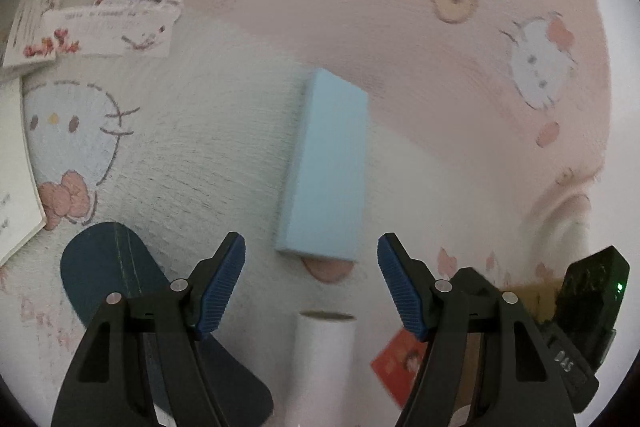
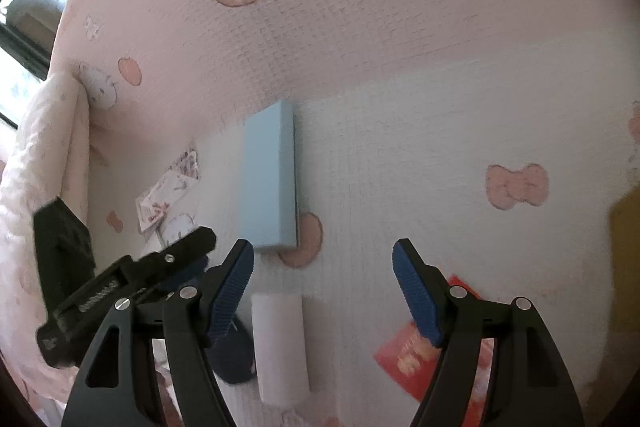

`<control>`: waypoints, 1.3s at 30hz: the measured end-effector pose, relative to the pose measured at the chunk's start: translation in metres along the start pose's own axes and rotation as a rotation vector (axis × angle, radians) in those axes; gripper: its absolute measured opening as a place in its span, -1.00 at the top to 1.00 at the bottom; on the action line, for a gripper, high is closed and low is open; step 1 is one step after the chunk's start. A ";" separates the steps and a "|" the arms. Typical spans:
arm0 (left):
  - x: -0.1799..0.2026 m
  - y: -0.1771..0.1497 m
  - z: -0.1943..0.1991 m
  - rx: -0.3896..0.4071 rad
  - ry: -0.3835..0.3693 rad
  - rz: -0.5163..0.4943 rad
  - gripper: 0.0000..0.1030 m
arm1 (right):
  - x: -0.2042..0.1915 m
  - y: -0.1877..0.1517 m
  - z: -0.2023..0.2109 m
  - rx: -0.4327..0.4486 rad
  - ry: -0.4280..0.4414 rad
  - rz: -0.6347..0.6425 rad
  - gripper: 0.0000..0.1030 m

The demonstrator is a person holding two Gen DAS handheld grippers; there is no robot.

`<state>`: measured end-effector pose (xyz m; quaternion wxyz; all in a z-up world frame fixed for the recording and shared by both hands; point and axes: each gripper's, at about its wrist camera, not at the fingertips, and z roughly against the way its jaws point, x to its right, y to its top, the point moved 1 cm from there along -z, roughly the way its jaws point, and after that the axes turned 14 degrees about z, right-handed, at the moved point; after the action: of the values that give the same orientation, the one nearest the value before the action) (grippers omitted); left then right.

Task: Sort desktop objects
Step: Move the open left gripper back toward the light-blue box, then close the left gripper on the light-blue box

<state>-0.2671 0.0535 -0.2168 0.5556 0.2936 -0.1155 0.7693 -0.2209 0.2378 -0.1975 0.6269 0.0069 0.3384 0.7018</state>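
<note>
A pink and white cartoon-print cloth (image 1: 248, 155) covers the whole surface, with cat faces, bows and a round biscuit motif printed on it; its far edge shows at the upper left of the right wrist view, where the fabric bunches into a fold. On the white band of the cloth, well in from any edge, lies a pale blue rectangular block (image 1: 326, 167), long side running away from the cameras, resting flat with its near end over a pink printed motif. Nearer than the block lies a white cylinder (image 1: 322, 363) on its side, just apart from the block's near end. Beside it sits a dark navy oval item (image 1: 108, 267) — partly hidden behind the left gripper's fingers — and on the other side a red card (image 2: 404, 359) lies flat. A small pile of printed paper cards (image 1: 92, 27) rests farther off, toward the cloth's far side. The left gripper (image 1: 311, 279) hovers above the cylinder with its jaws wide apart and nothing between them. The right gripper (image 2: 323, 287) is likewise spread wide and empty — the left tool's black body is visible just beside it.
</note>
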 end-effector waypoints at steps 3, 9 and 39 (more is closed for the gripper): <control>-0.004 0.004 -0.009 -0.017 -0.025 0.033 -0.38 | 0.001 0.007 -0.017 0.030 0.079 -0.030 -0.36; -0.001 0.011 -0.026 -0.018 -0.005 0.043 -0.06 | -0.004 0.012 -0.057 -0.004 0.118 0.000 -0.16; 0.042 -0.022 -0.037 0.011 -0.120 -0.066 0.38 | 0.006 0.013 -0.032 0.084 0.027 0.109 0.71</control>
<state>-0.2681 0.1134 -0.2255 0.5712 0.3457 -0.1345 0.7322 -0.2473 0.2285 -0.2190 0.5822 0.0422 0.3749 0.7203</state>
